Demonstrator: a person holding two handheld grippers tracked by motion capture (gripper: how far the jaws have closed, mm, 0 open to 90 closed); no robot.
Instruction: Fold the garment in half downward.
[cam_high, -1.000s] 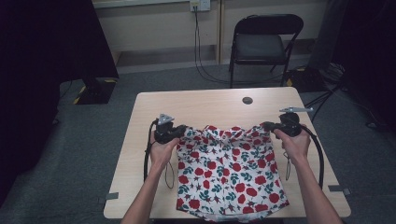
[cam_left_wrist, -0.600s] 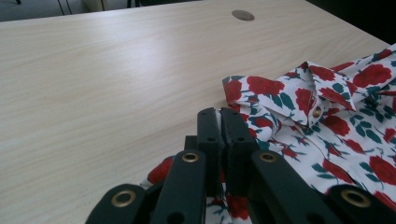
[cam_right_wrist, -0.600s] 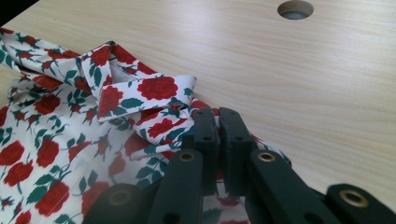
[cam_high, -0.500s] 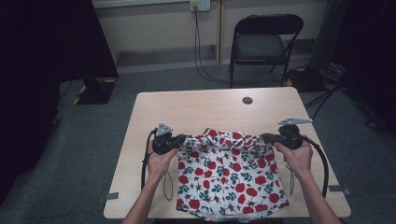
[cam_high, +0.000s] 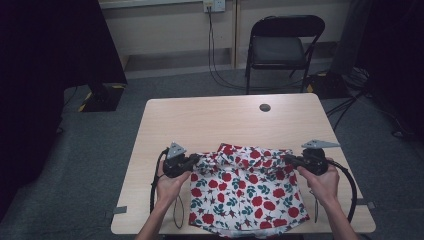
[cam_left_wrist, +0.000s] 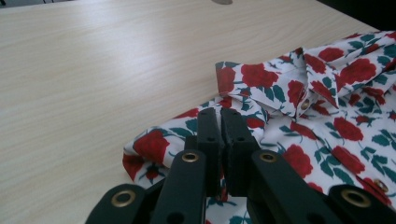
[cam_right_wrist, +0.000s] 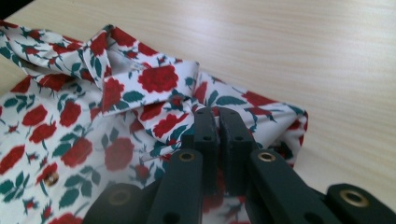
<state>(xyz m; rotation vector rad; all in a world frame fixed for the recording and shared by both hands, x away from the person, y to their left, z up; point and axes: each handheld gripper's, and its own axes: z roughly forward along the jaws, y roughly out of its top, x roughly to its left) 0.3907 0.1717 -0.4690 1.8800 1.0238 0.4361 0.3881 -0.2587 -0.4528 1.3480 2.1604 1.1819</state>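
Shirt (cam_high: 245, 192), rose print, lying flat on the bench (cam_high: 210, 120) at its near edge; each shoulder is pinched by a closed tool, left tool (cam_high: 192, 161) and right tool (cam_high: 295, 161). Left tool view adds collar buttons (cam_left_wrist: 304, 105); high view adds a folding chair (cam_high: 280, 47) beyond.

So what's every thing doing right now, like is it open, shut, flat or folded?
Rose-print shirt: lying on the table, buttoned, collar end bunched up, both shoulders pinched.
Left gripper: shut on the shirt's shoulder.
Right gripper: shut on the other shoulder.
Folding chair: unfolded, nobody on it.
Table: bare beyond the shirt, but for a small dark disc.
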